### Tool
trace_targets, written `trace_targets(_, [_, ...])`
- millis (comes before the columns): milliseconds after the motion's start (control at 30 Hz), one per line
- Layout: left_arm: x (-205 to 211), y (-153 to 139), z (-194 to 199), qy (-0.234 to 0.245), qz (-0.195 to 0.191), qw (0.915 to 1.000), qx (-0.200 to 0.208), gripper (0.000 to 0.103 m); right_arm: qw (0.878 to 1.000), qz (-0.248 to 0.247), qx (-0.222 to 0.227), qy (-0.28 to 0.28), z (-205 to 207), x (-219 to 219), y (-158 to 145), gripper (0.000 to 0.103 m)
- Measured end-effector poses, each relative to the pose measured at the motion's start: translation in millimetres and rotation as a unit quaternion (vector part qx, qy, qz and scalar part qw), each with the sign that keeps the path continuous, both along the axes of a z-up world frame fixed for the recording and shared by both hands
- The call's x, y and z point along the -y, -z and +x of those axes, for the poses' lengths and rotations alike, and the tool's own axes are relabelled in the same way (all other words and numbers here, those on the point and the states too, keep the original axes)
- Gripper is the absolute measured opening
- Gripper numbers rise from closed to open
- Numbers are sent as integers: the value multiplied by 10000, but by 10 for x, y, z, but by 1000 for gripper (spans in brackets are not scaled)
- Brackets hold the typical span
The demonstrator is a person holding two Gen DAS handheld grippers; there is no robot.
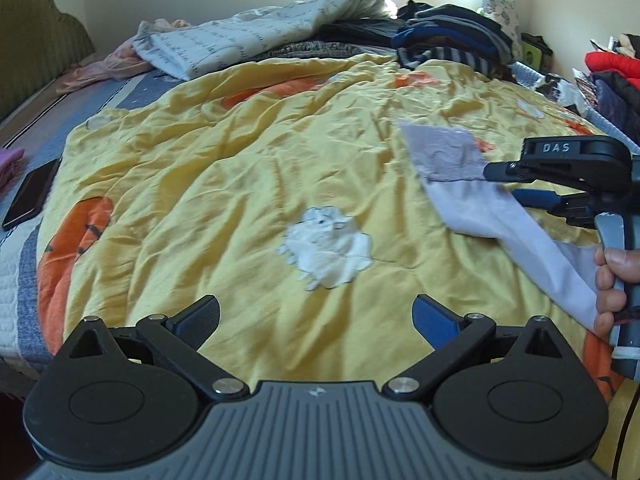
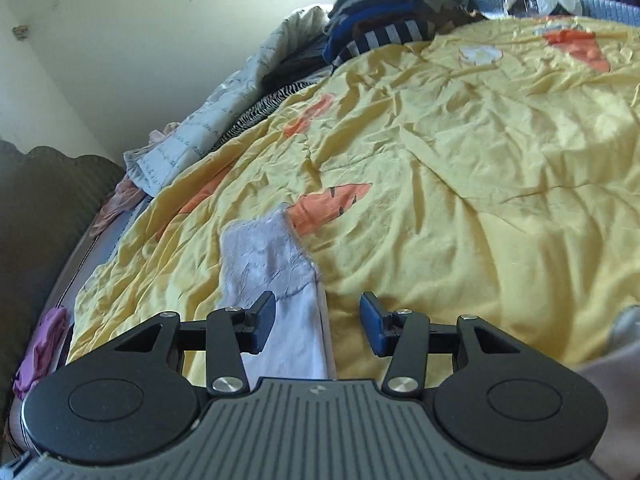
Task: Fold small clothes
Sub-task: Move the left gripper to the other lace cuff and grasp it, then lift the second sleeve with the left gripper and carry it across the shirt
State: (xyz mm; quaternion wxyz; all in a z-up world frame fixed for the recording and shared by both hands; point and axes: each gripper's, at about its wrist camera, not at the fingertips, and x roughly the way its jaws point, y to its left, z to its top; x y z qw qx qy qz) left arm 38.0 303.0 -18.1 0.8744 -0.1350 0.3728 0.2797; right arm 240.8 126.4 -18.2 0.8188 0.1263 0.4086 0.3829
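A small pale lilac garment (image 1: 460,184) stretches across the yellow bedspread (image 1: 240,184) at the right, one half fuzzy and one half smooth. My right gripper (image 1: 516,186) reaches in from the right, a hand (image 1: 610,280) on its handle. In the right wrist view the garment (image 2: 280,280) runs between the jaws of the right gripper (image 2: 318,324), close by the left finger (image 2: 264,320). The pads stand apart and do not press on it. My left gripper (image 1: 318,318) hovers wide open over the near middle of the bedspread with nothing between its fingers.
A crumpled pale quilt (image 1: 248,36) and a stack of dark folded clothes (image 1: 452,36) fill the far end of the bed. A dark phone (image 1: 30,194) and a purple cloth (image 2: 40,348) lie at the left edge. A green headboard (image 1: 36,40) stands far left.
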Motion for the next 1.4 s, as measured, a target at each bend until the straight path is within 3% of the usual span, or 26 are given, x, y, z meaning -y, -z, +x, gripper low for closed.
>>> trace_targets(100, [-107,13,-28,-128,-71,9999,-5,103,10000,-37,-38,-70,-4,-126,-12,12])
trace_targets(267, [-229,-41,-74,-317,8,9995,66,103,9951,-353,844,-378,-303,-323,-213,11])
trace_targets(367, [-323,-96,-117,-478,-6,9987,155,103,9850,-383,1485,-788,-608,-413,-381,11])
trace_targets(467, [-415,-142,-169,-654,-65,9975,270,103,9735,-434,1857,-1263,-910,-490,-448,11])
trace_targets(633, [-587,-156,-261,-842,-713,9921,592,103,9592,-555,2030,-1887,-1336,-590,-405,11])
trace_targets(700, [-663,-125,-292,-881,-1163,9858,827,103,9557,-645,2029,-2031,-1460,-634,-349,11])
trace_targets(833, [-797,40,-223,-784,-2275,9638,1152,103,9576,-675,1873,-2083,-1571,-636,-239,11])
trace_targets(900, [-818,113,-160,-737,-2624,9537,1270,103,9588,-606,1841,-2075,-1613,-599,-241,11])
trace_targets(1233, [-916,247,22,-639,-3306,9193,2036,102,9620,-280,1747,-2080,-1723,-436,-350,11])
trace_targets(1333, [-920,260,41,-498,-3474,9124,2108,90,9596,-269,1756,-2183,-1761,-432,-347,12])
trace_targets(1400, [-906,283,65,-408,-3601,9082,2095,74,9574,-333,1825,-2211,-1800,-449,-332,12])
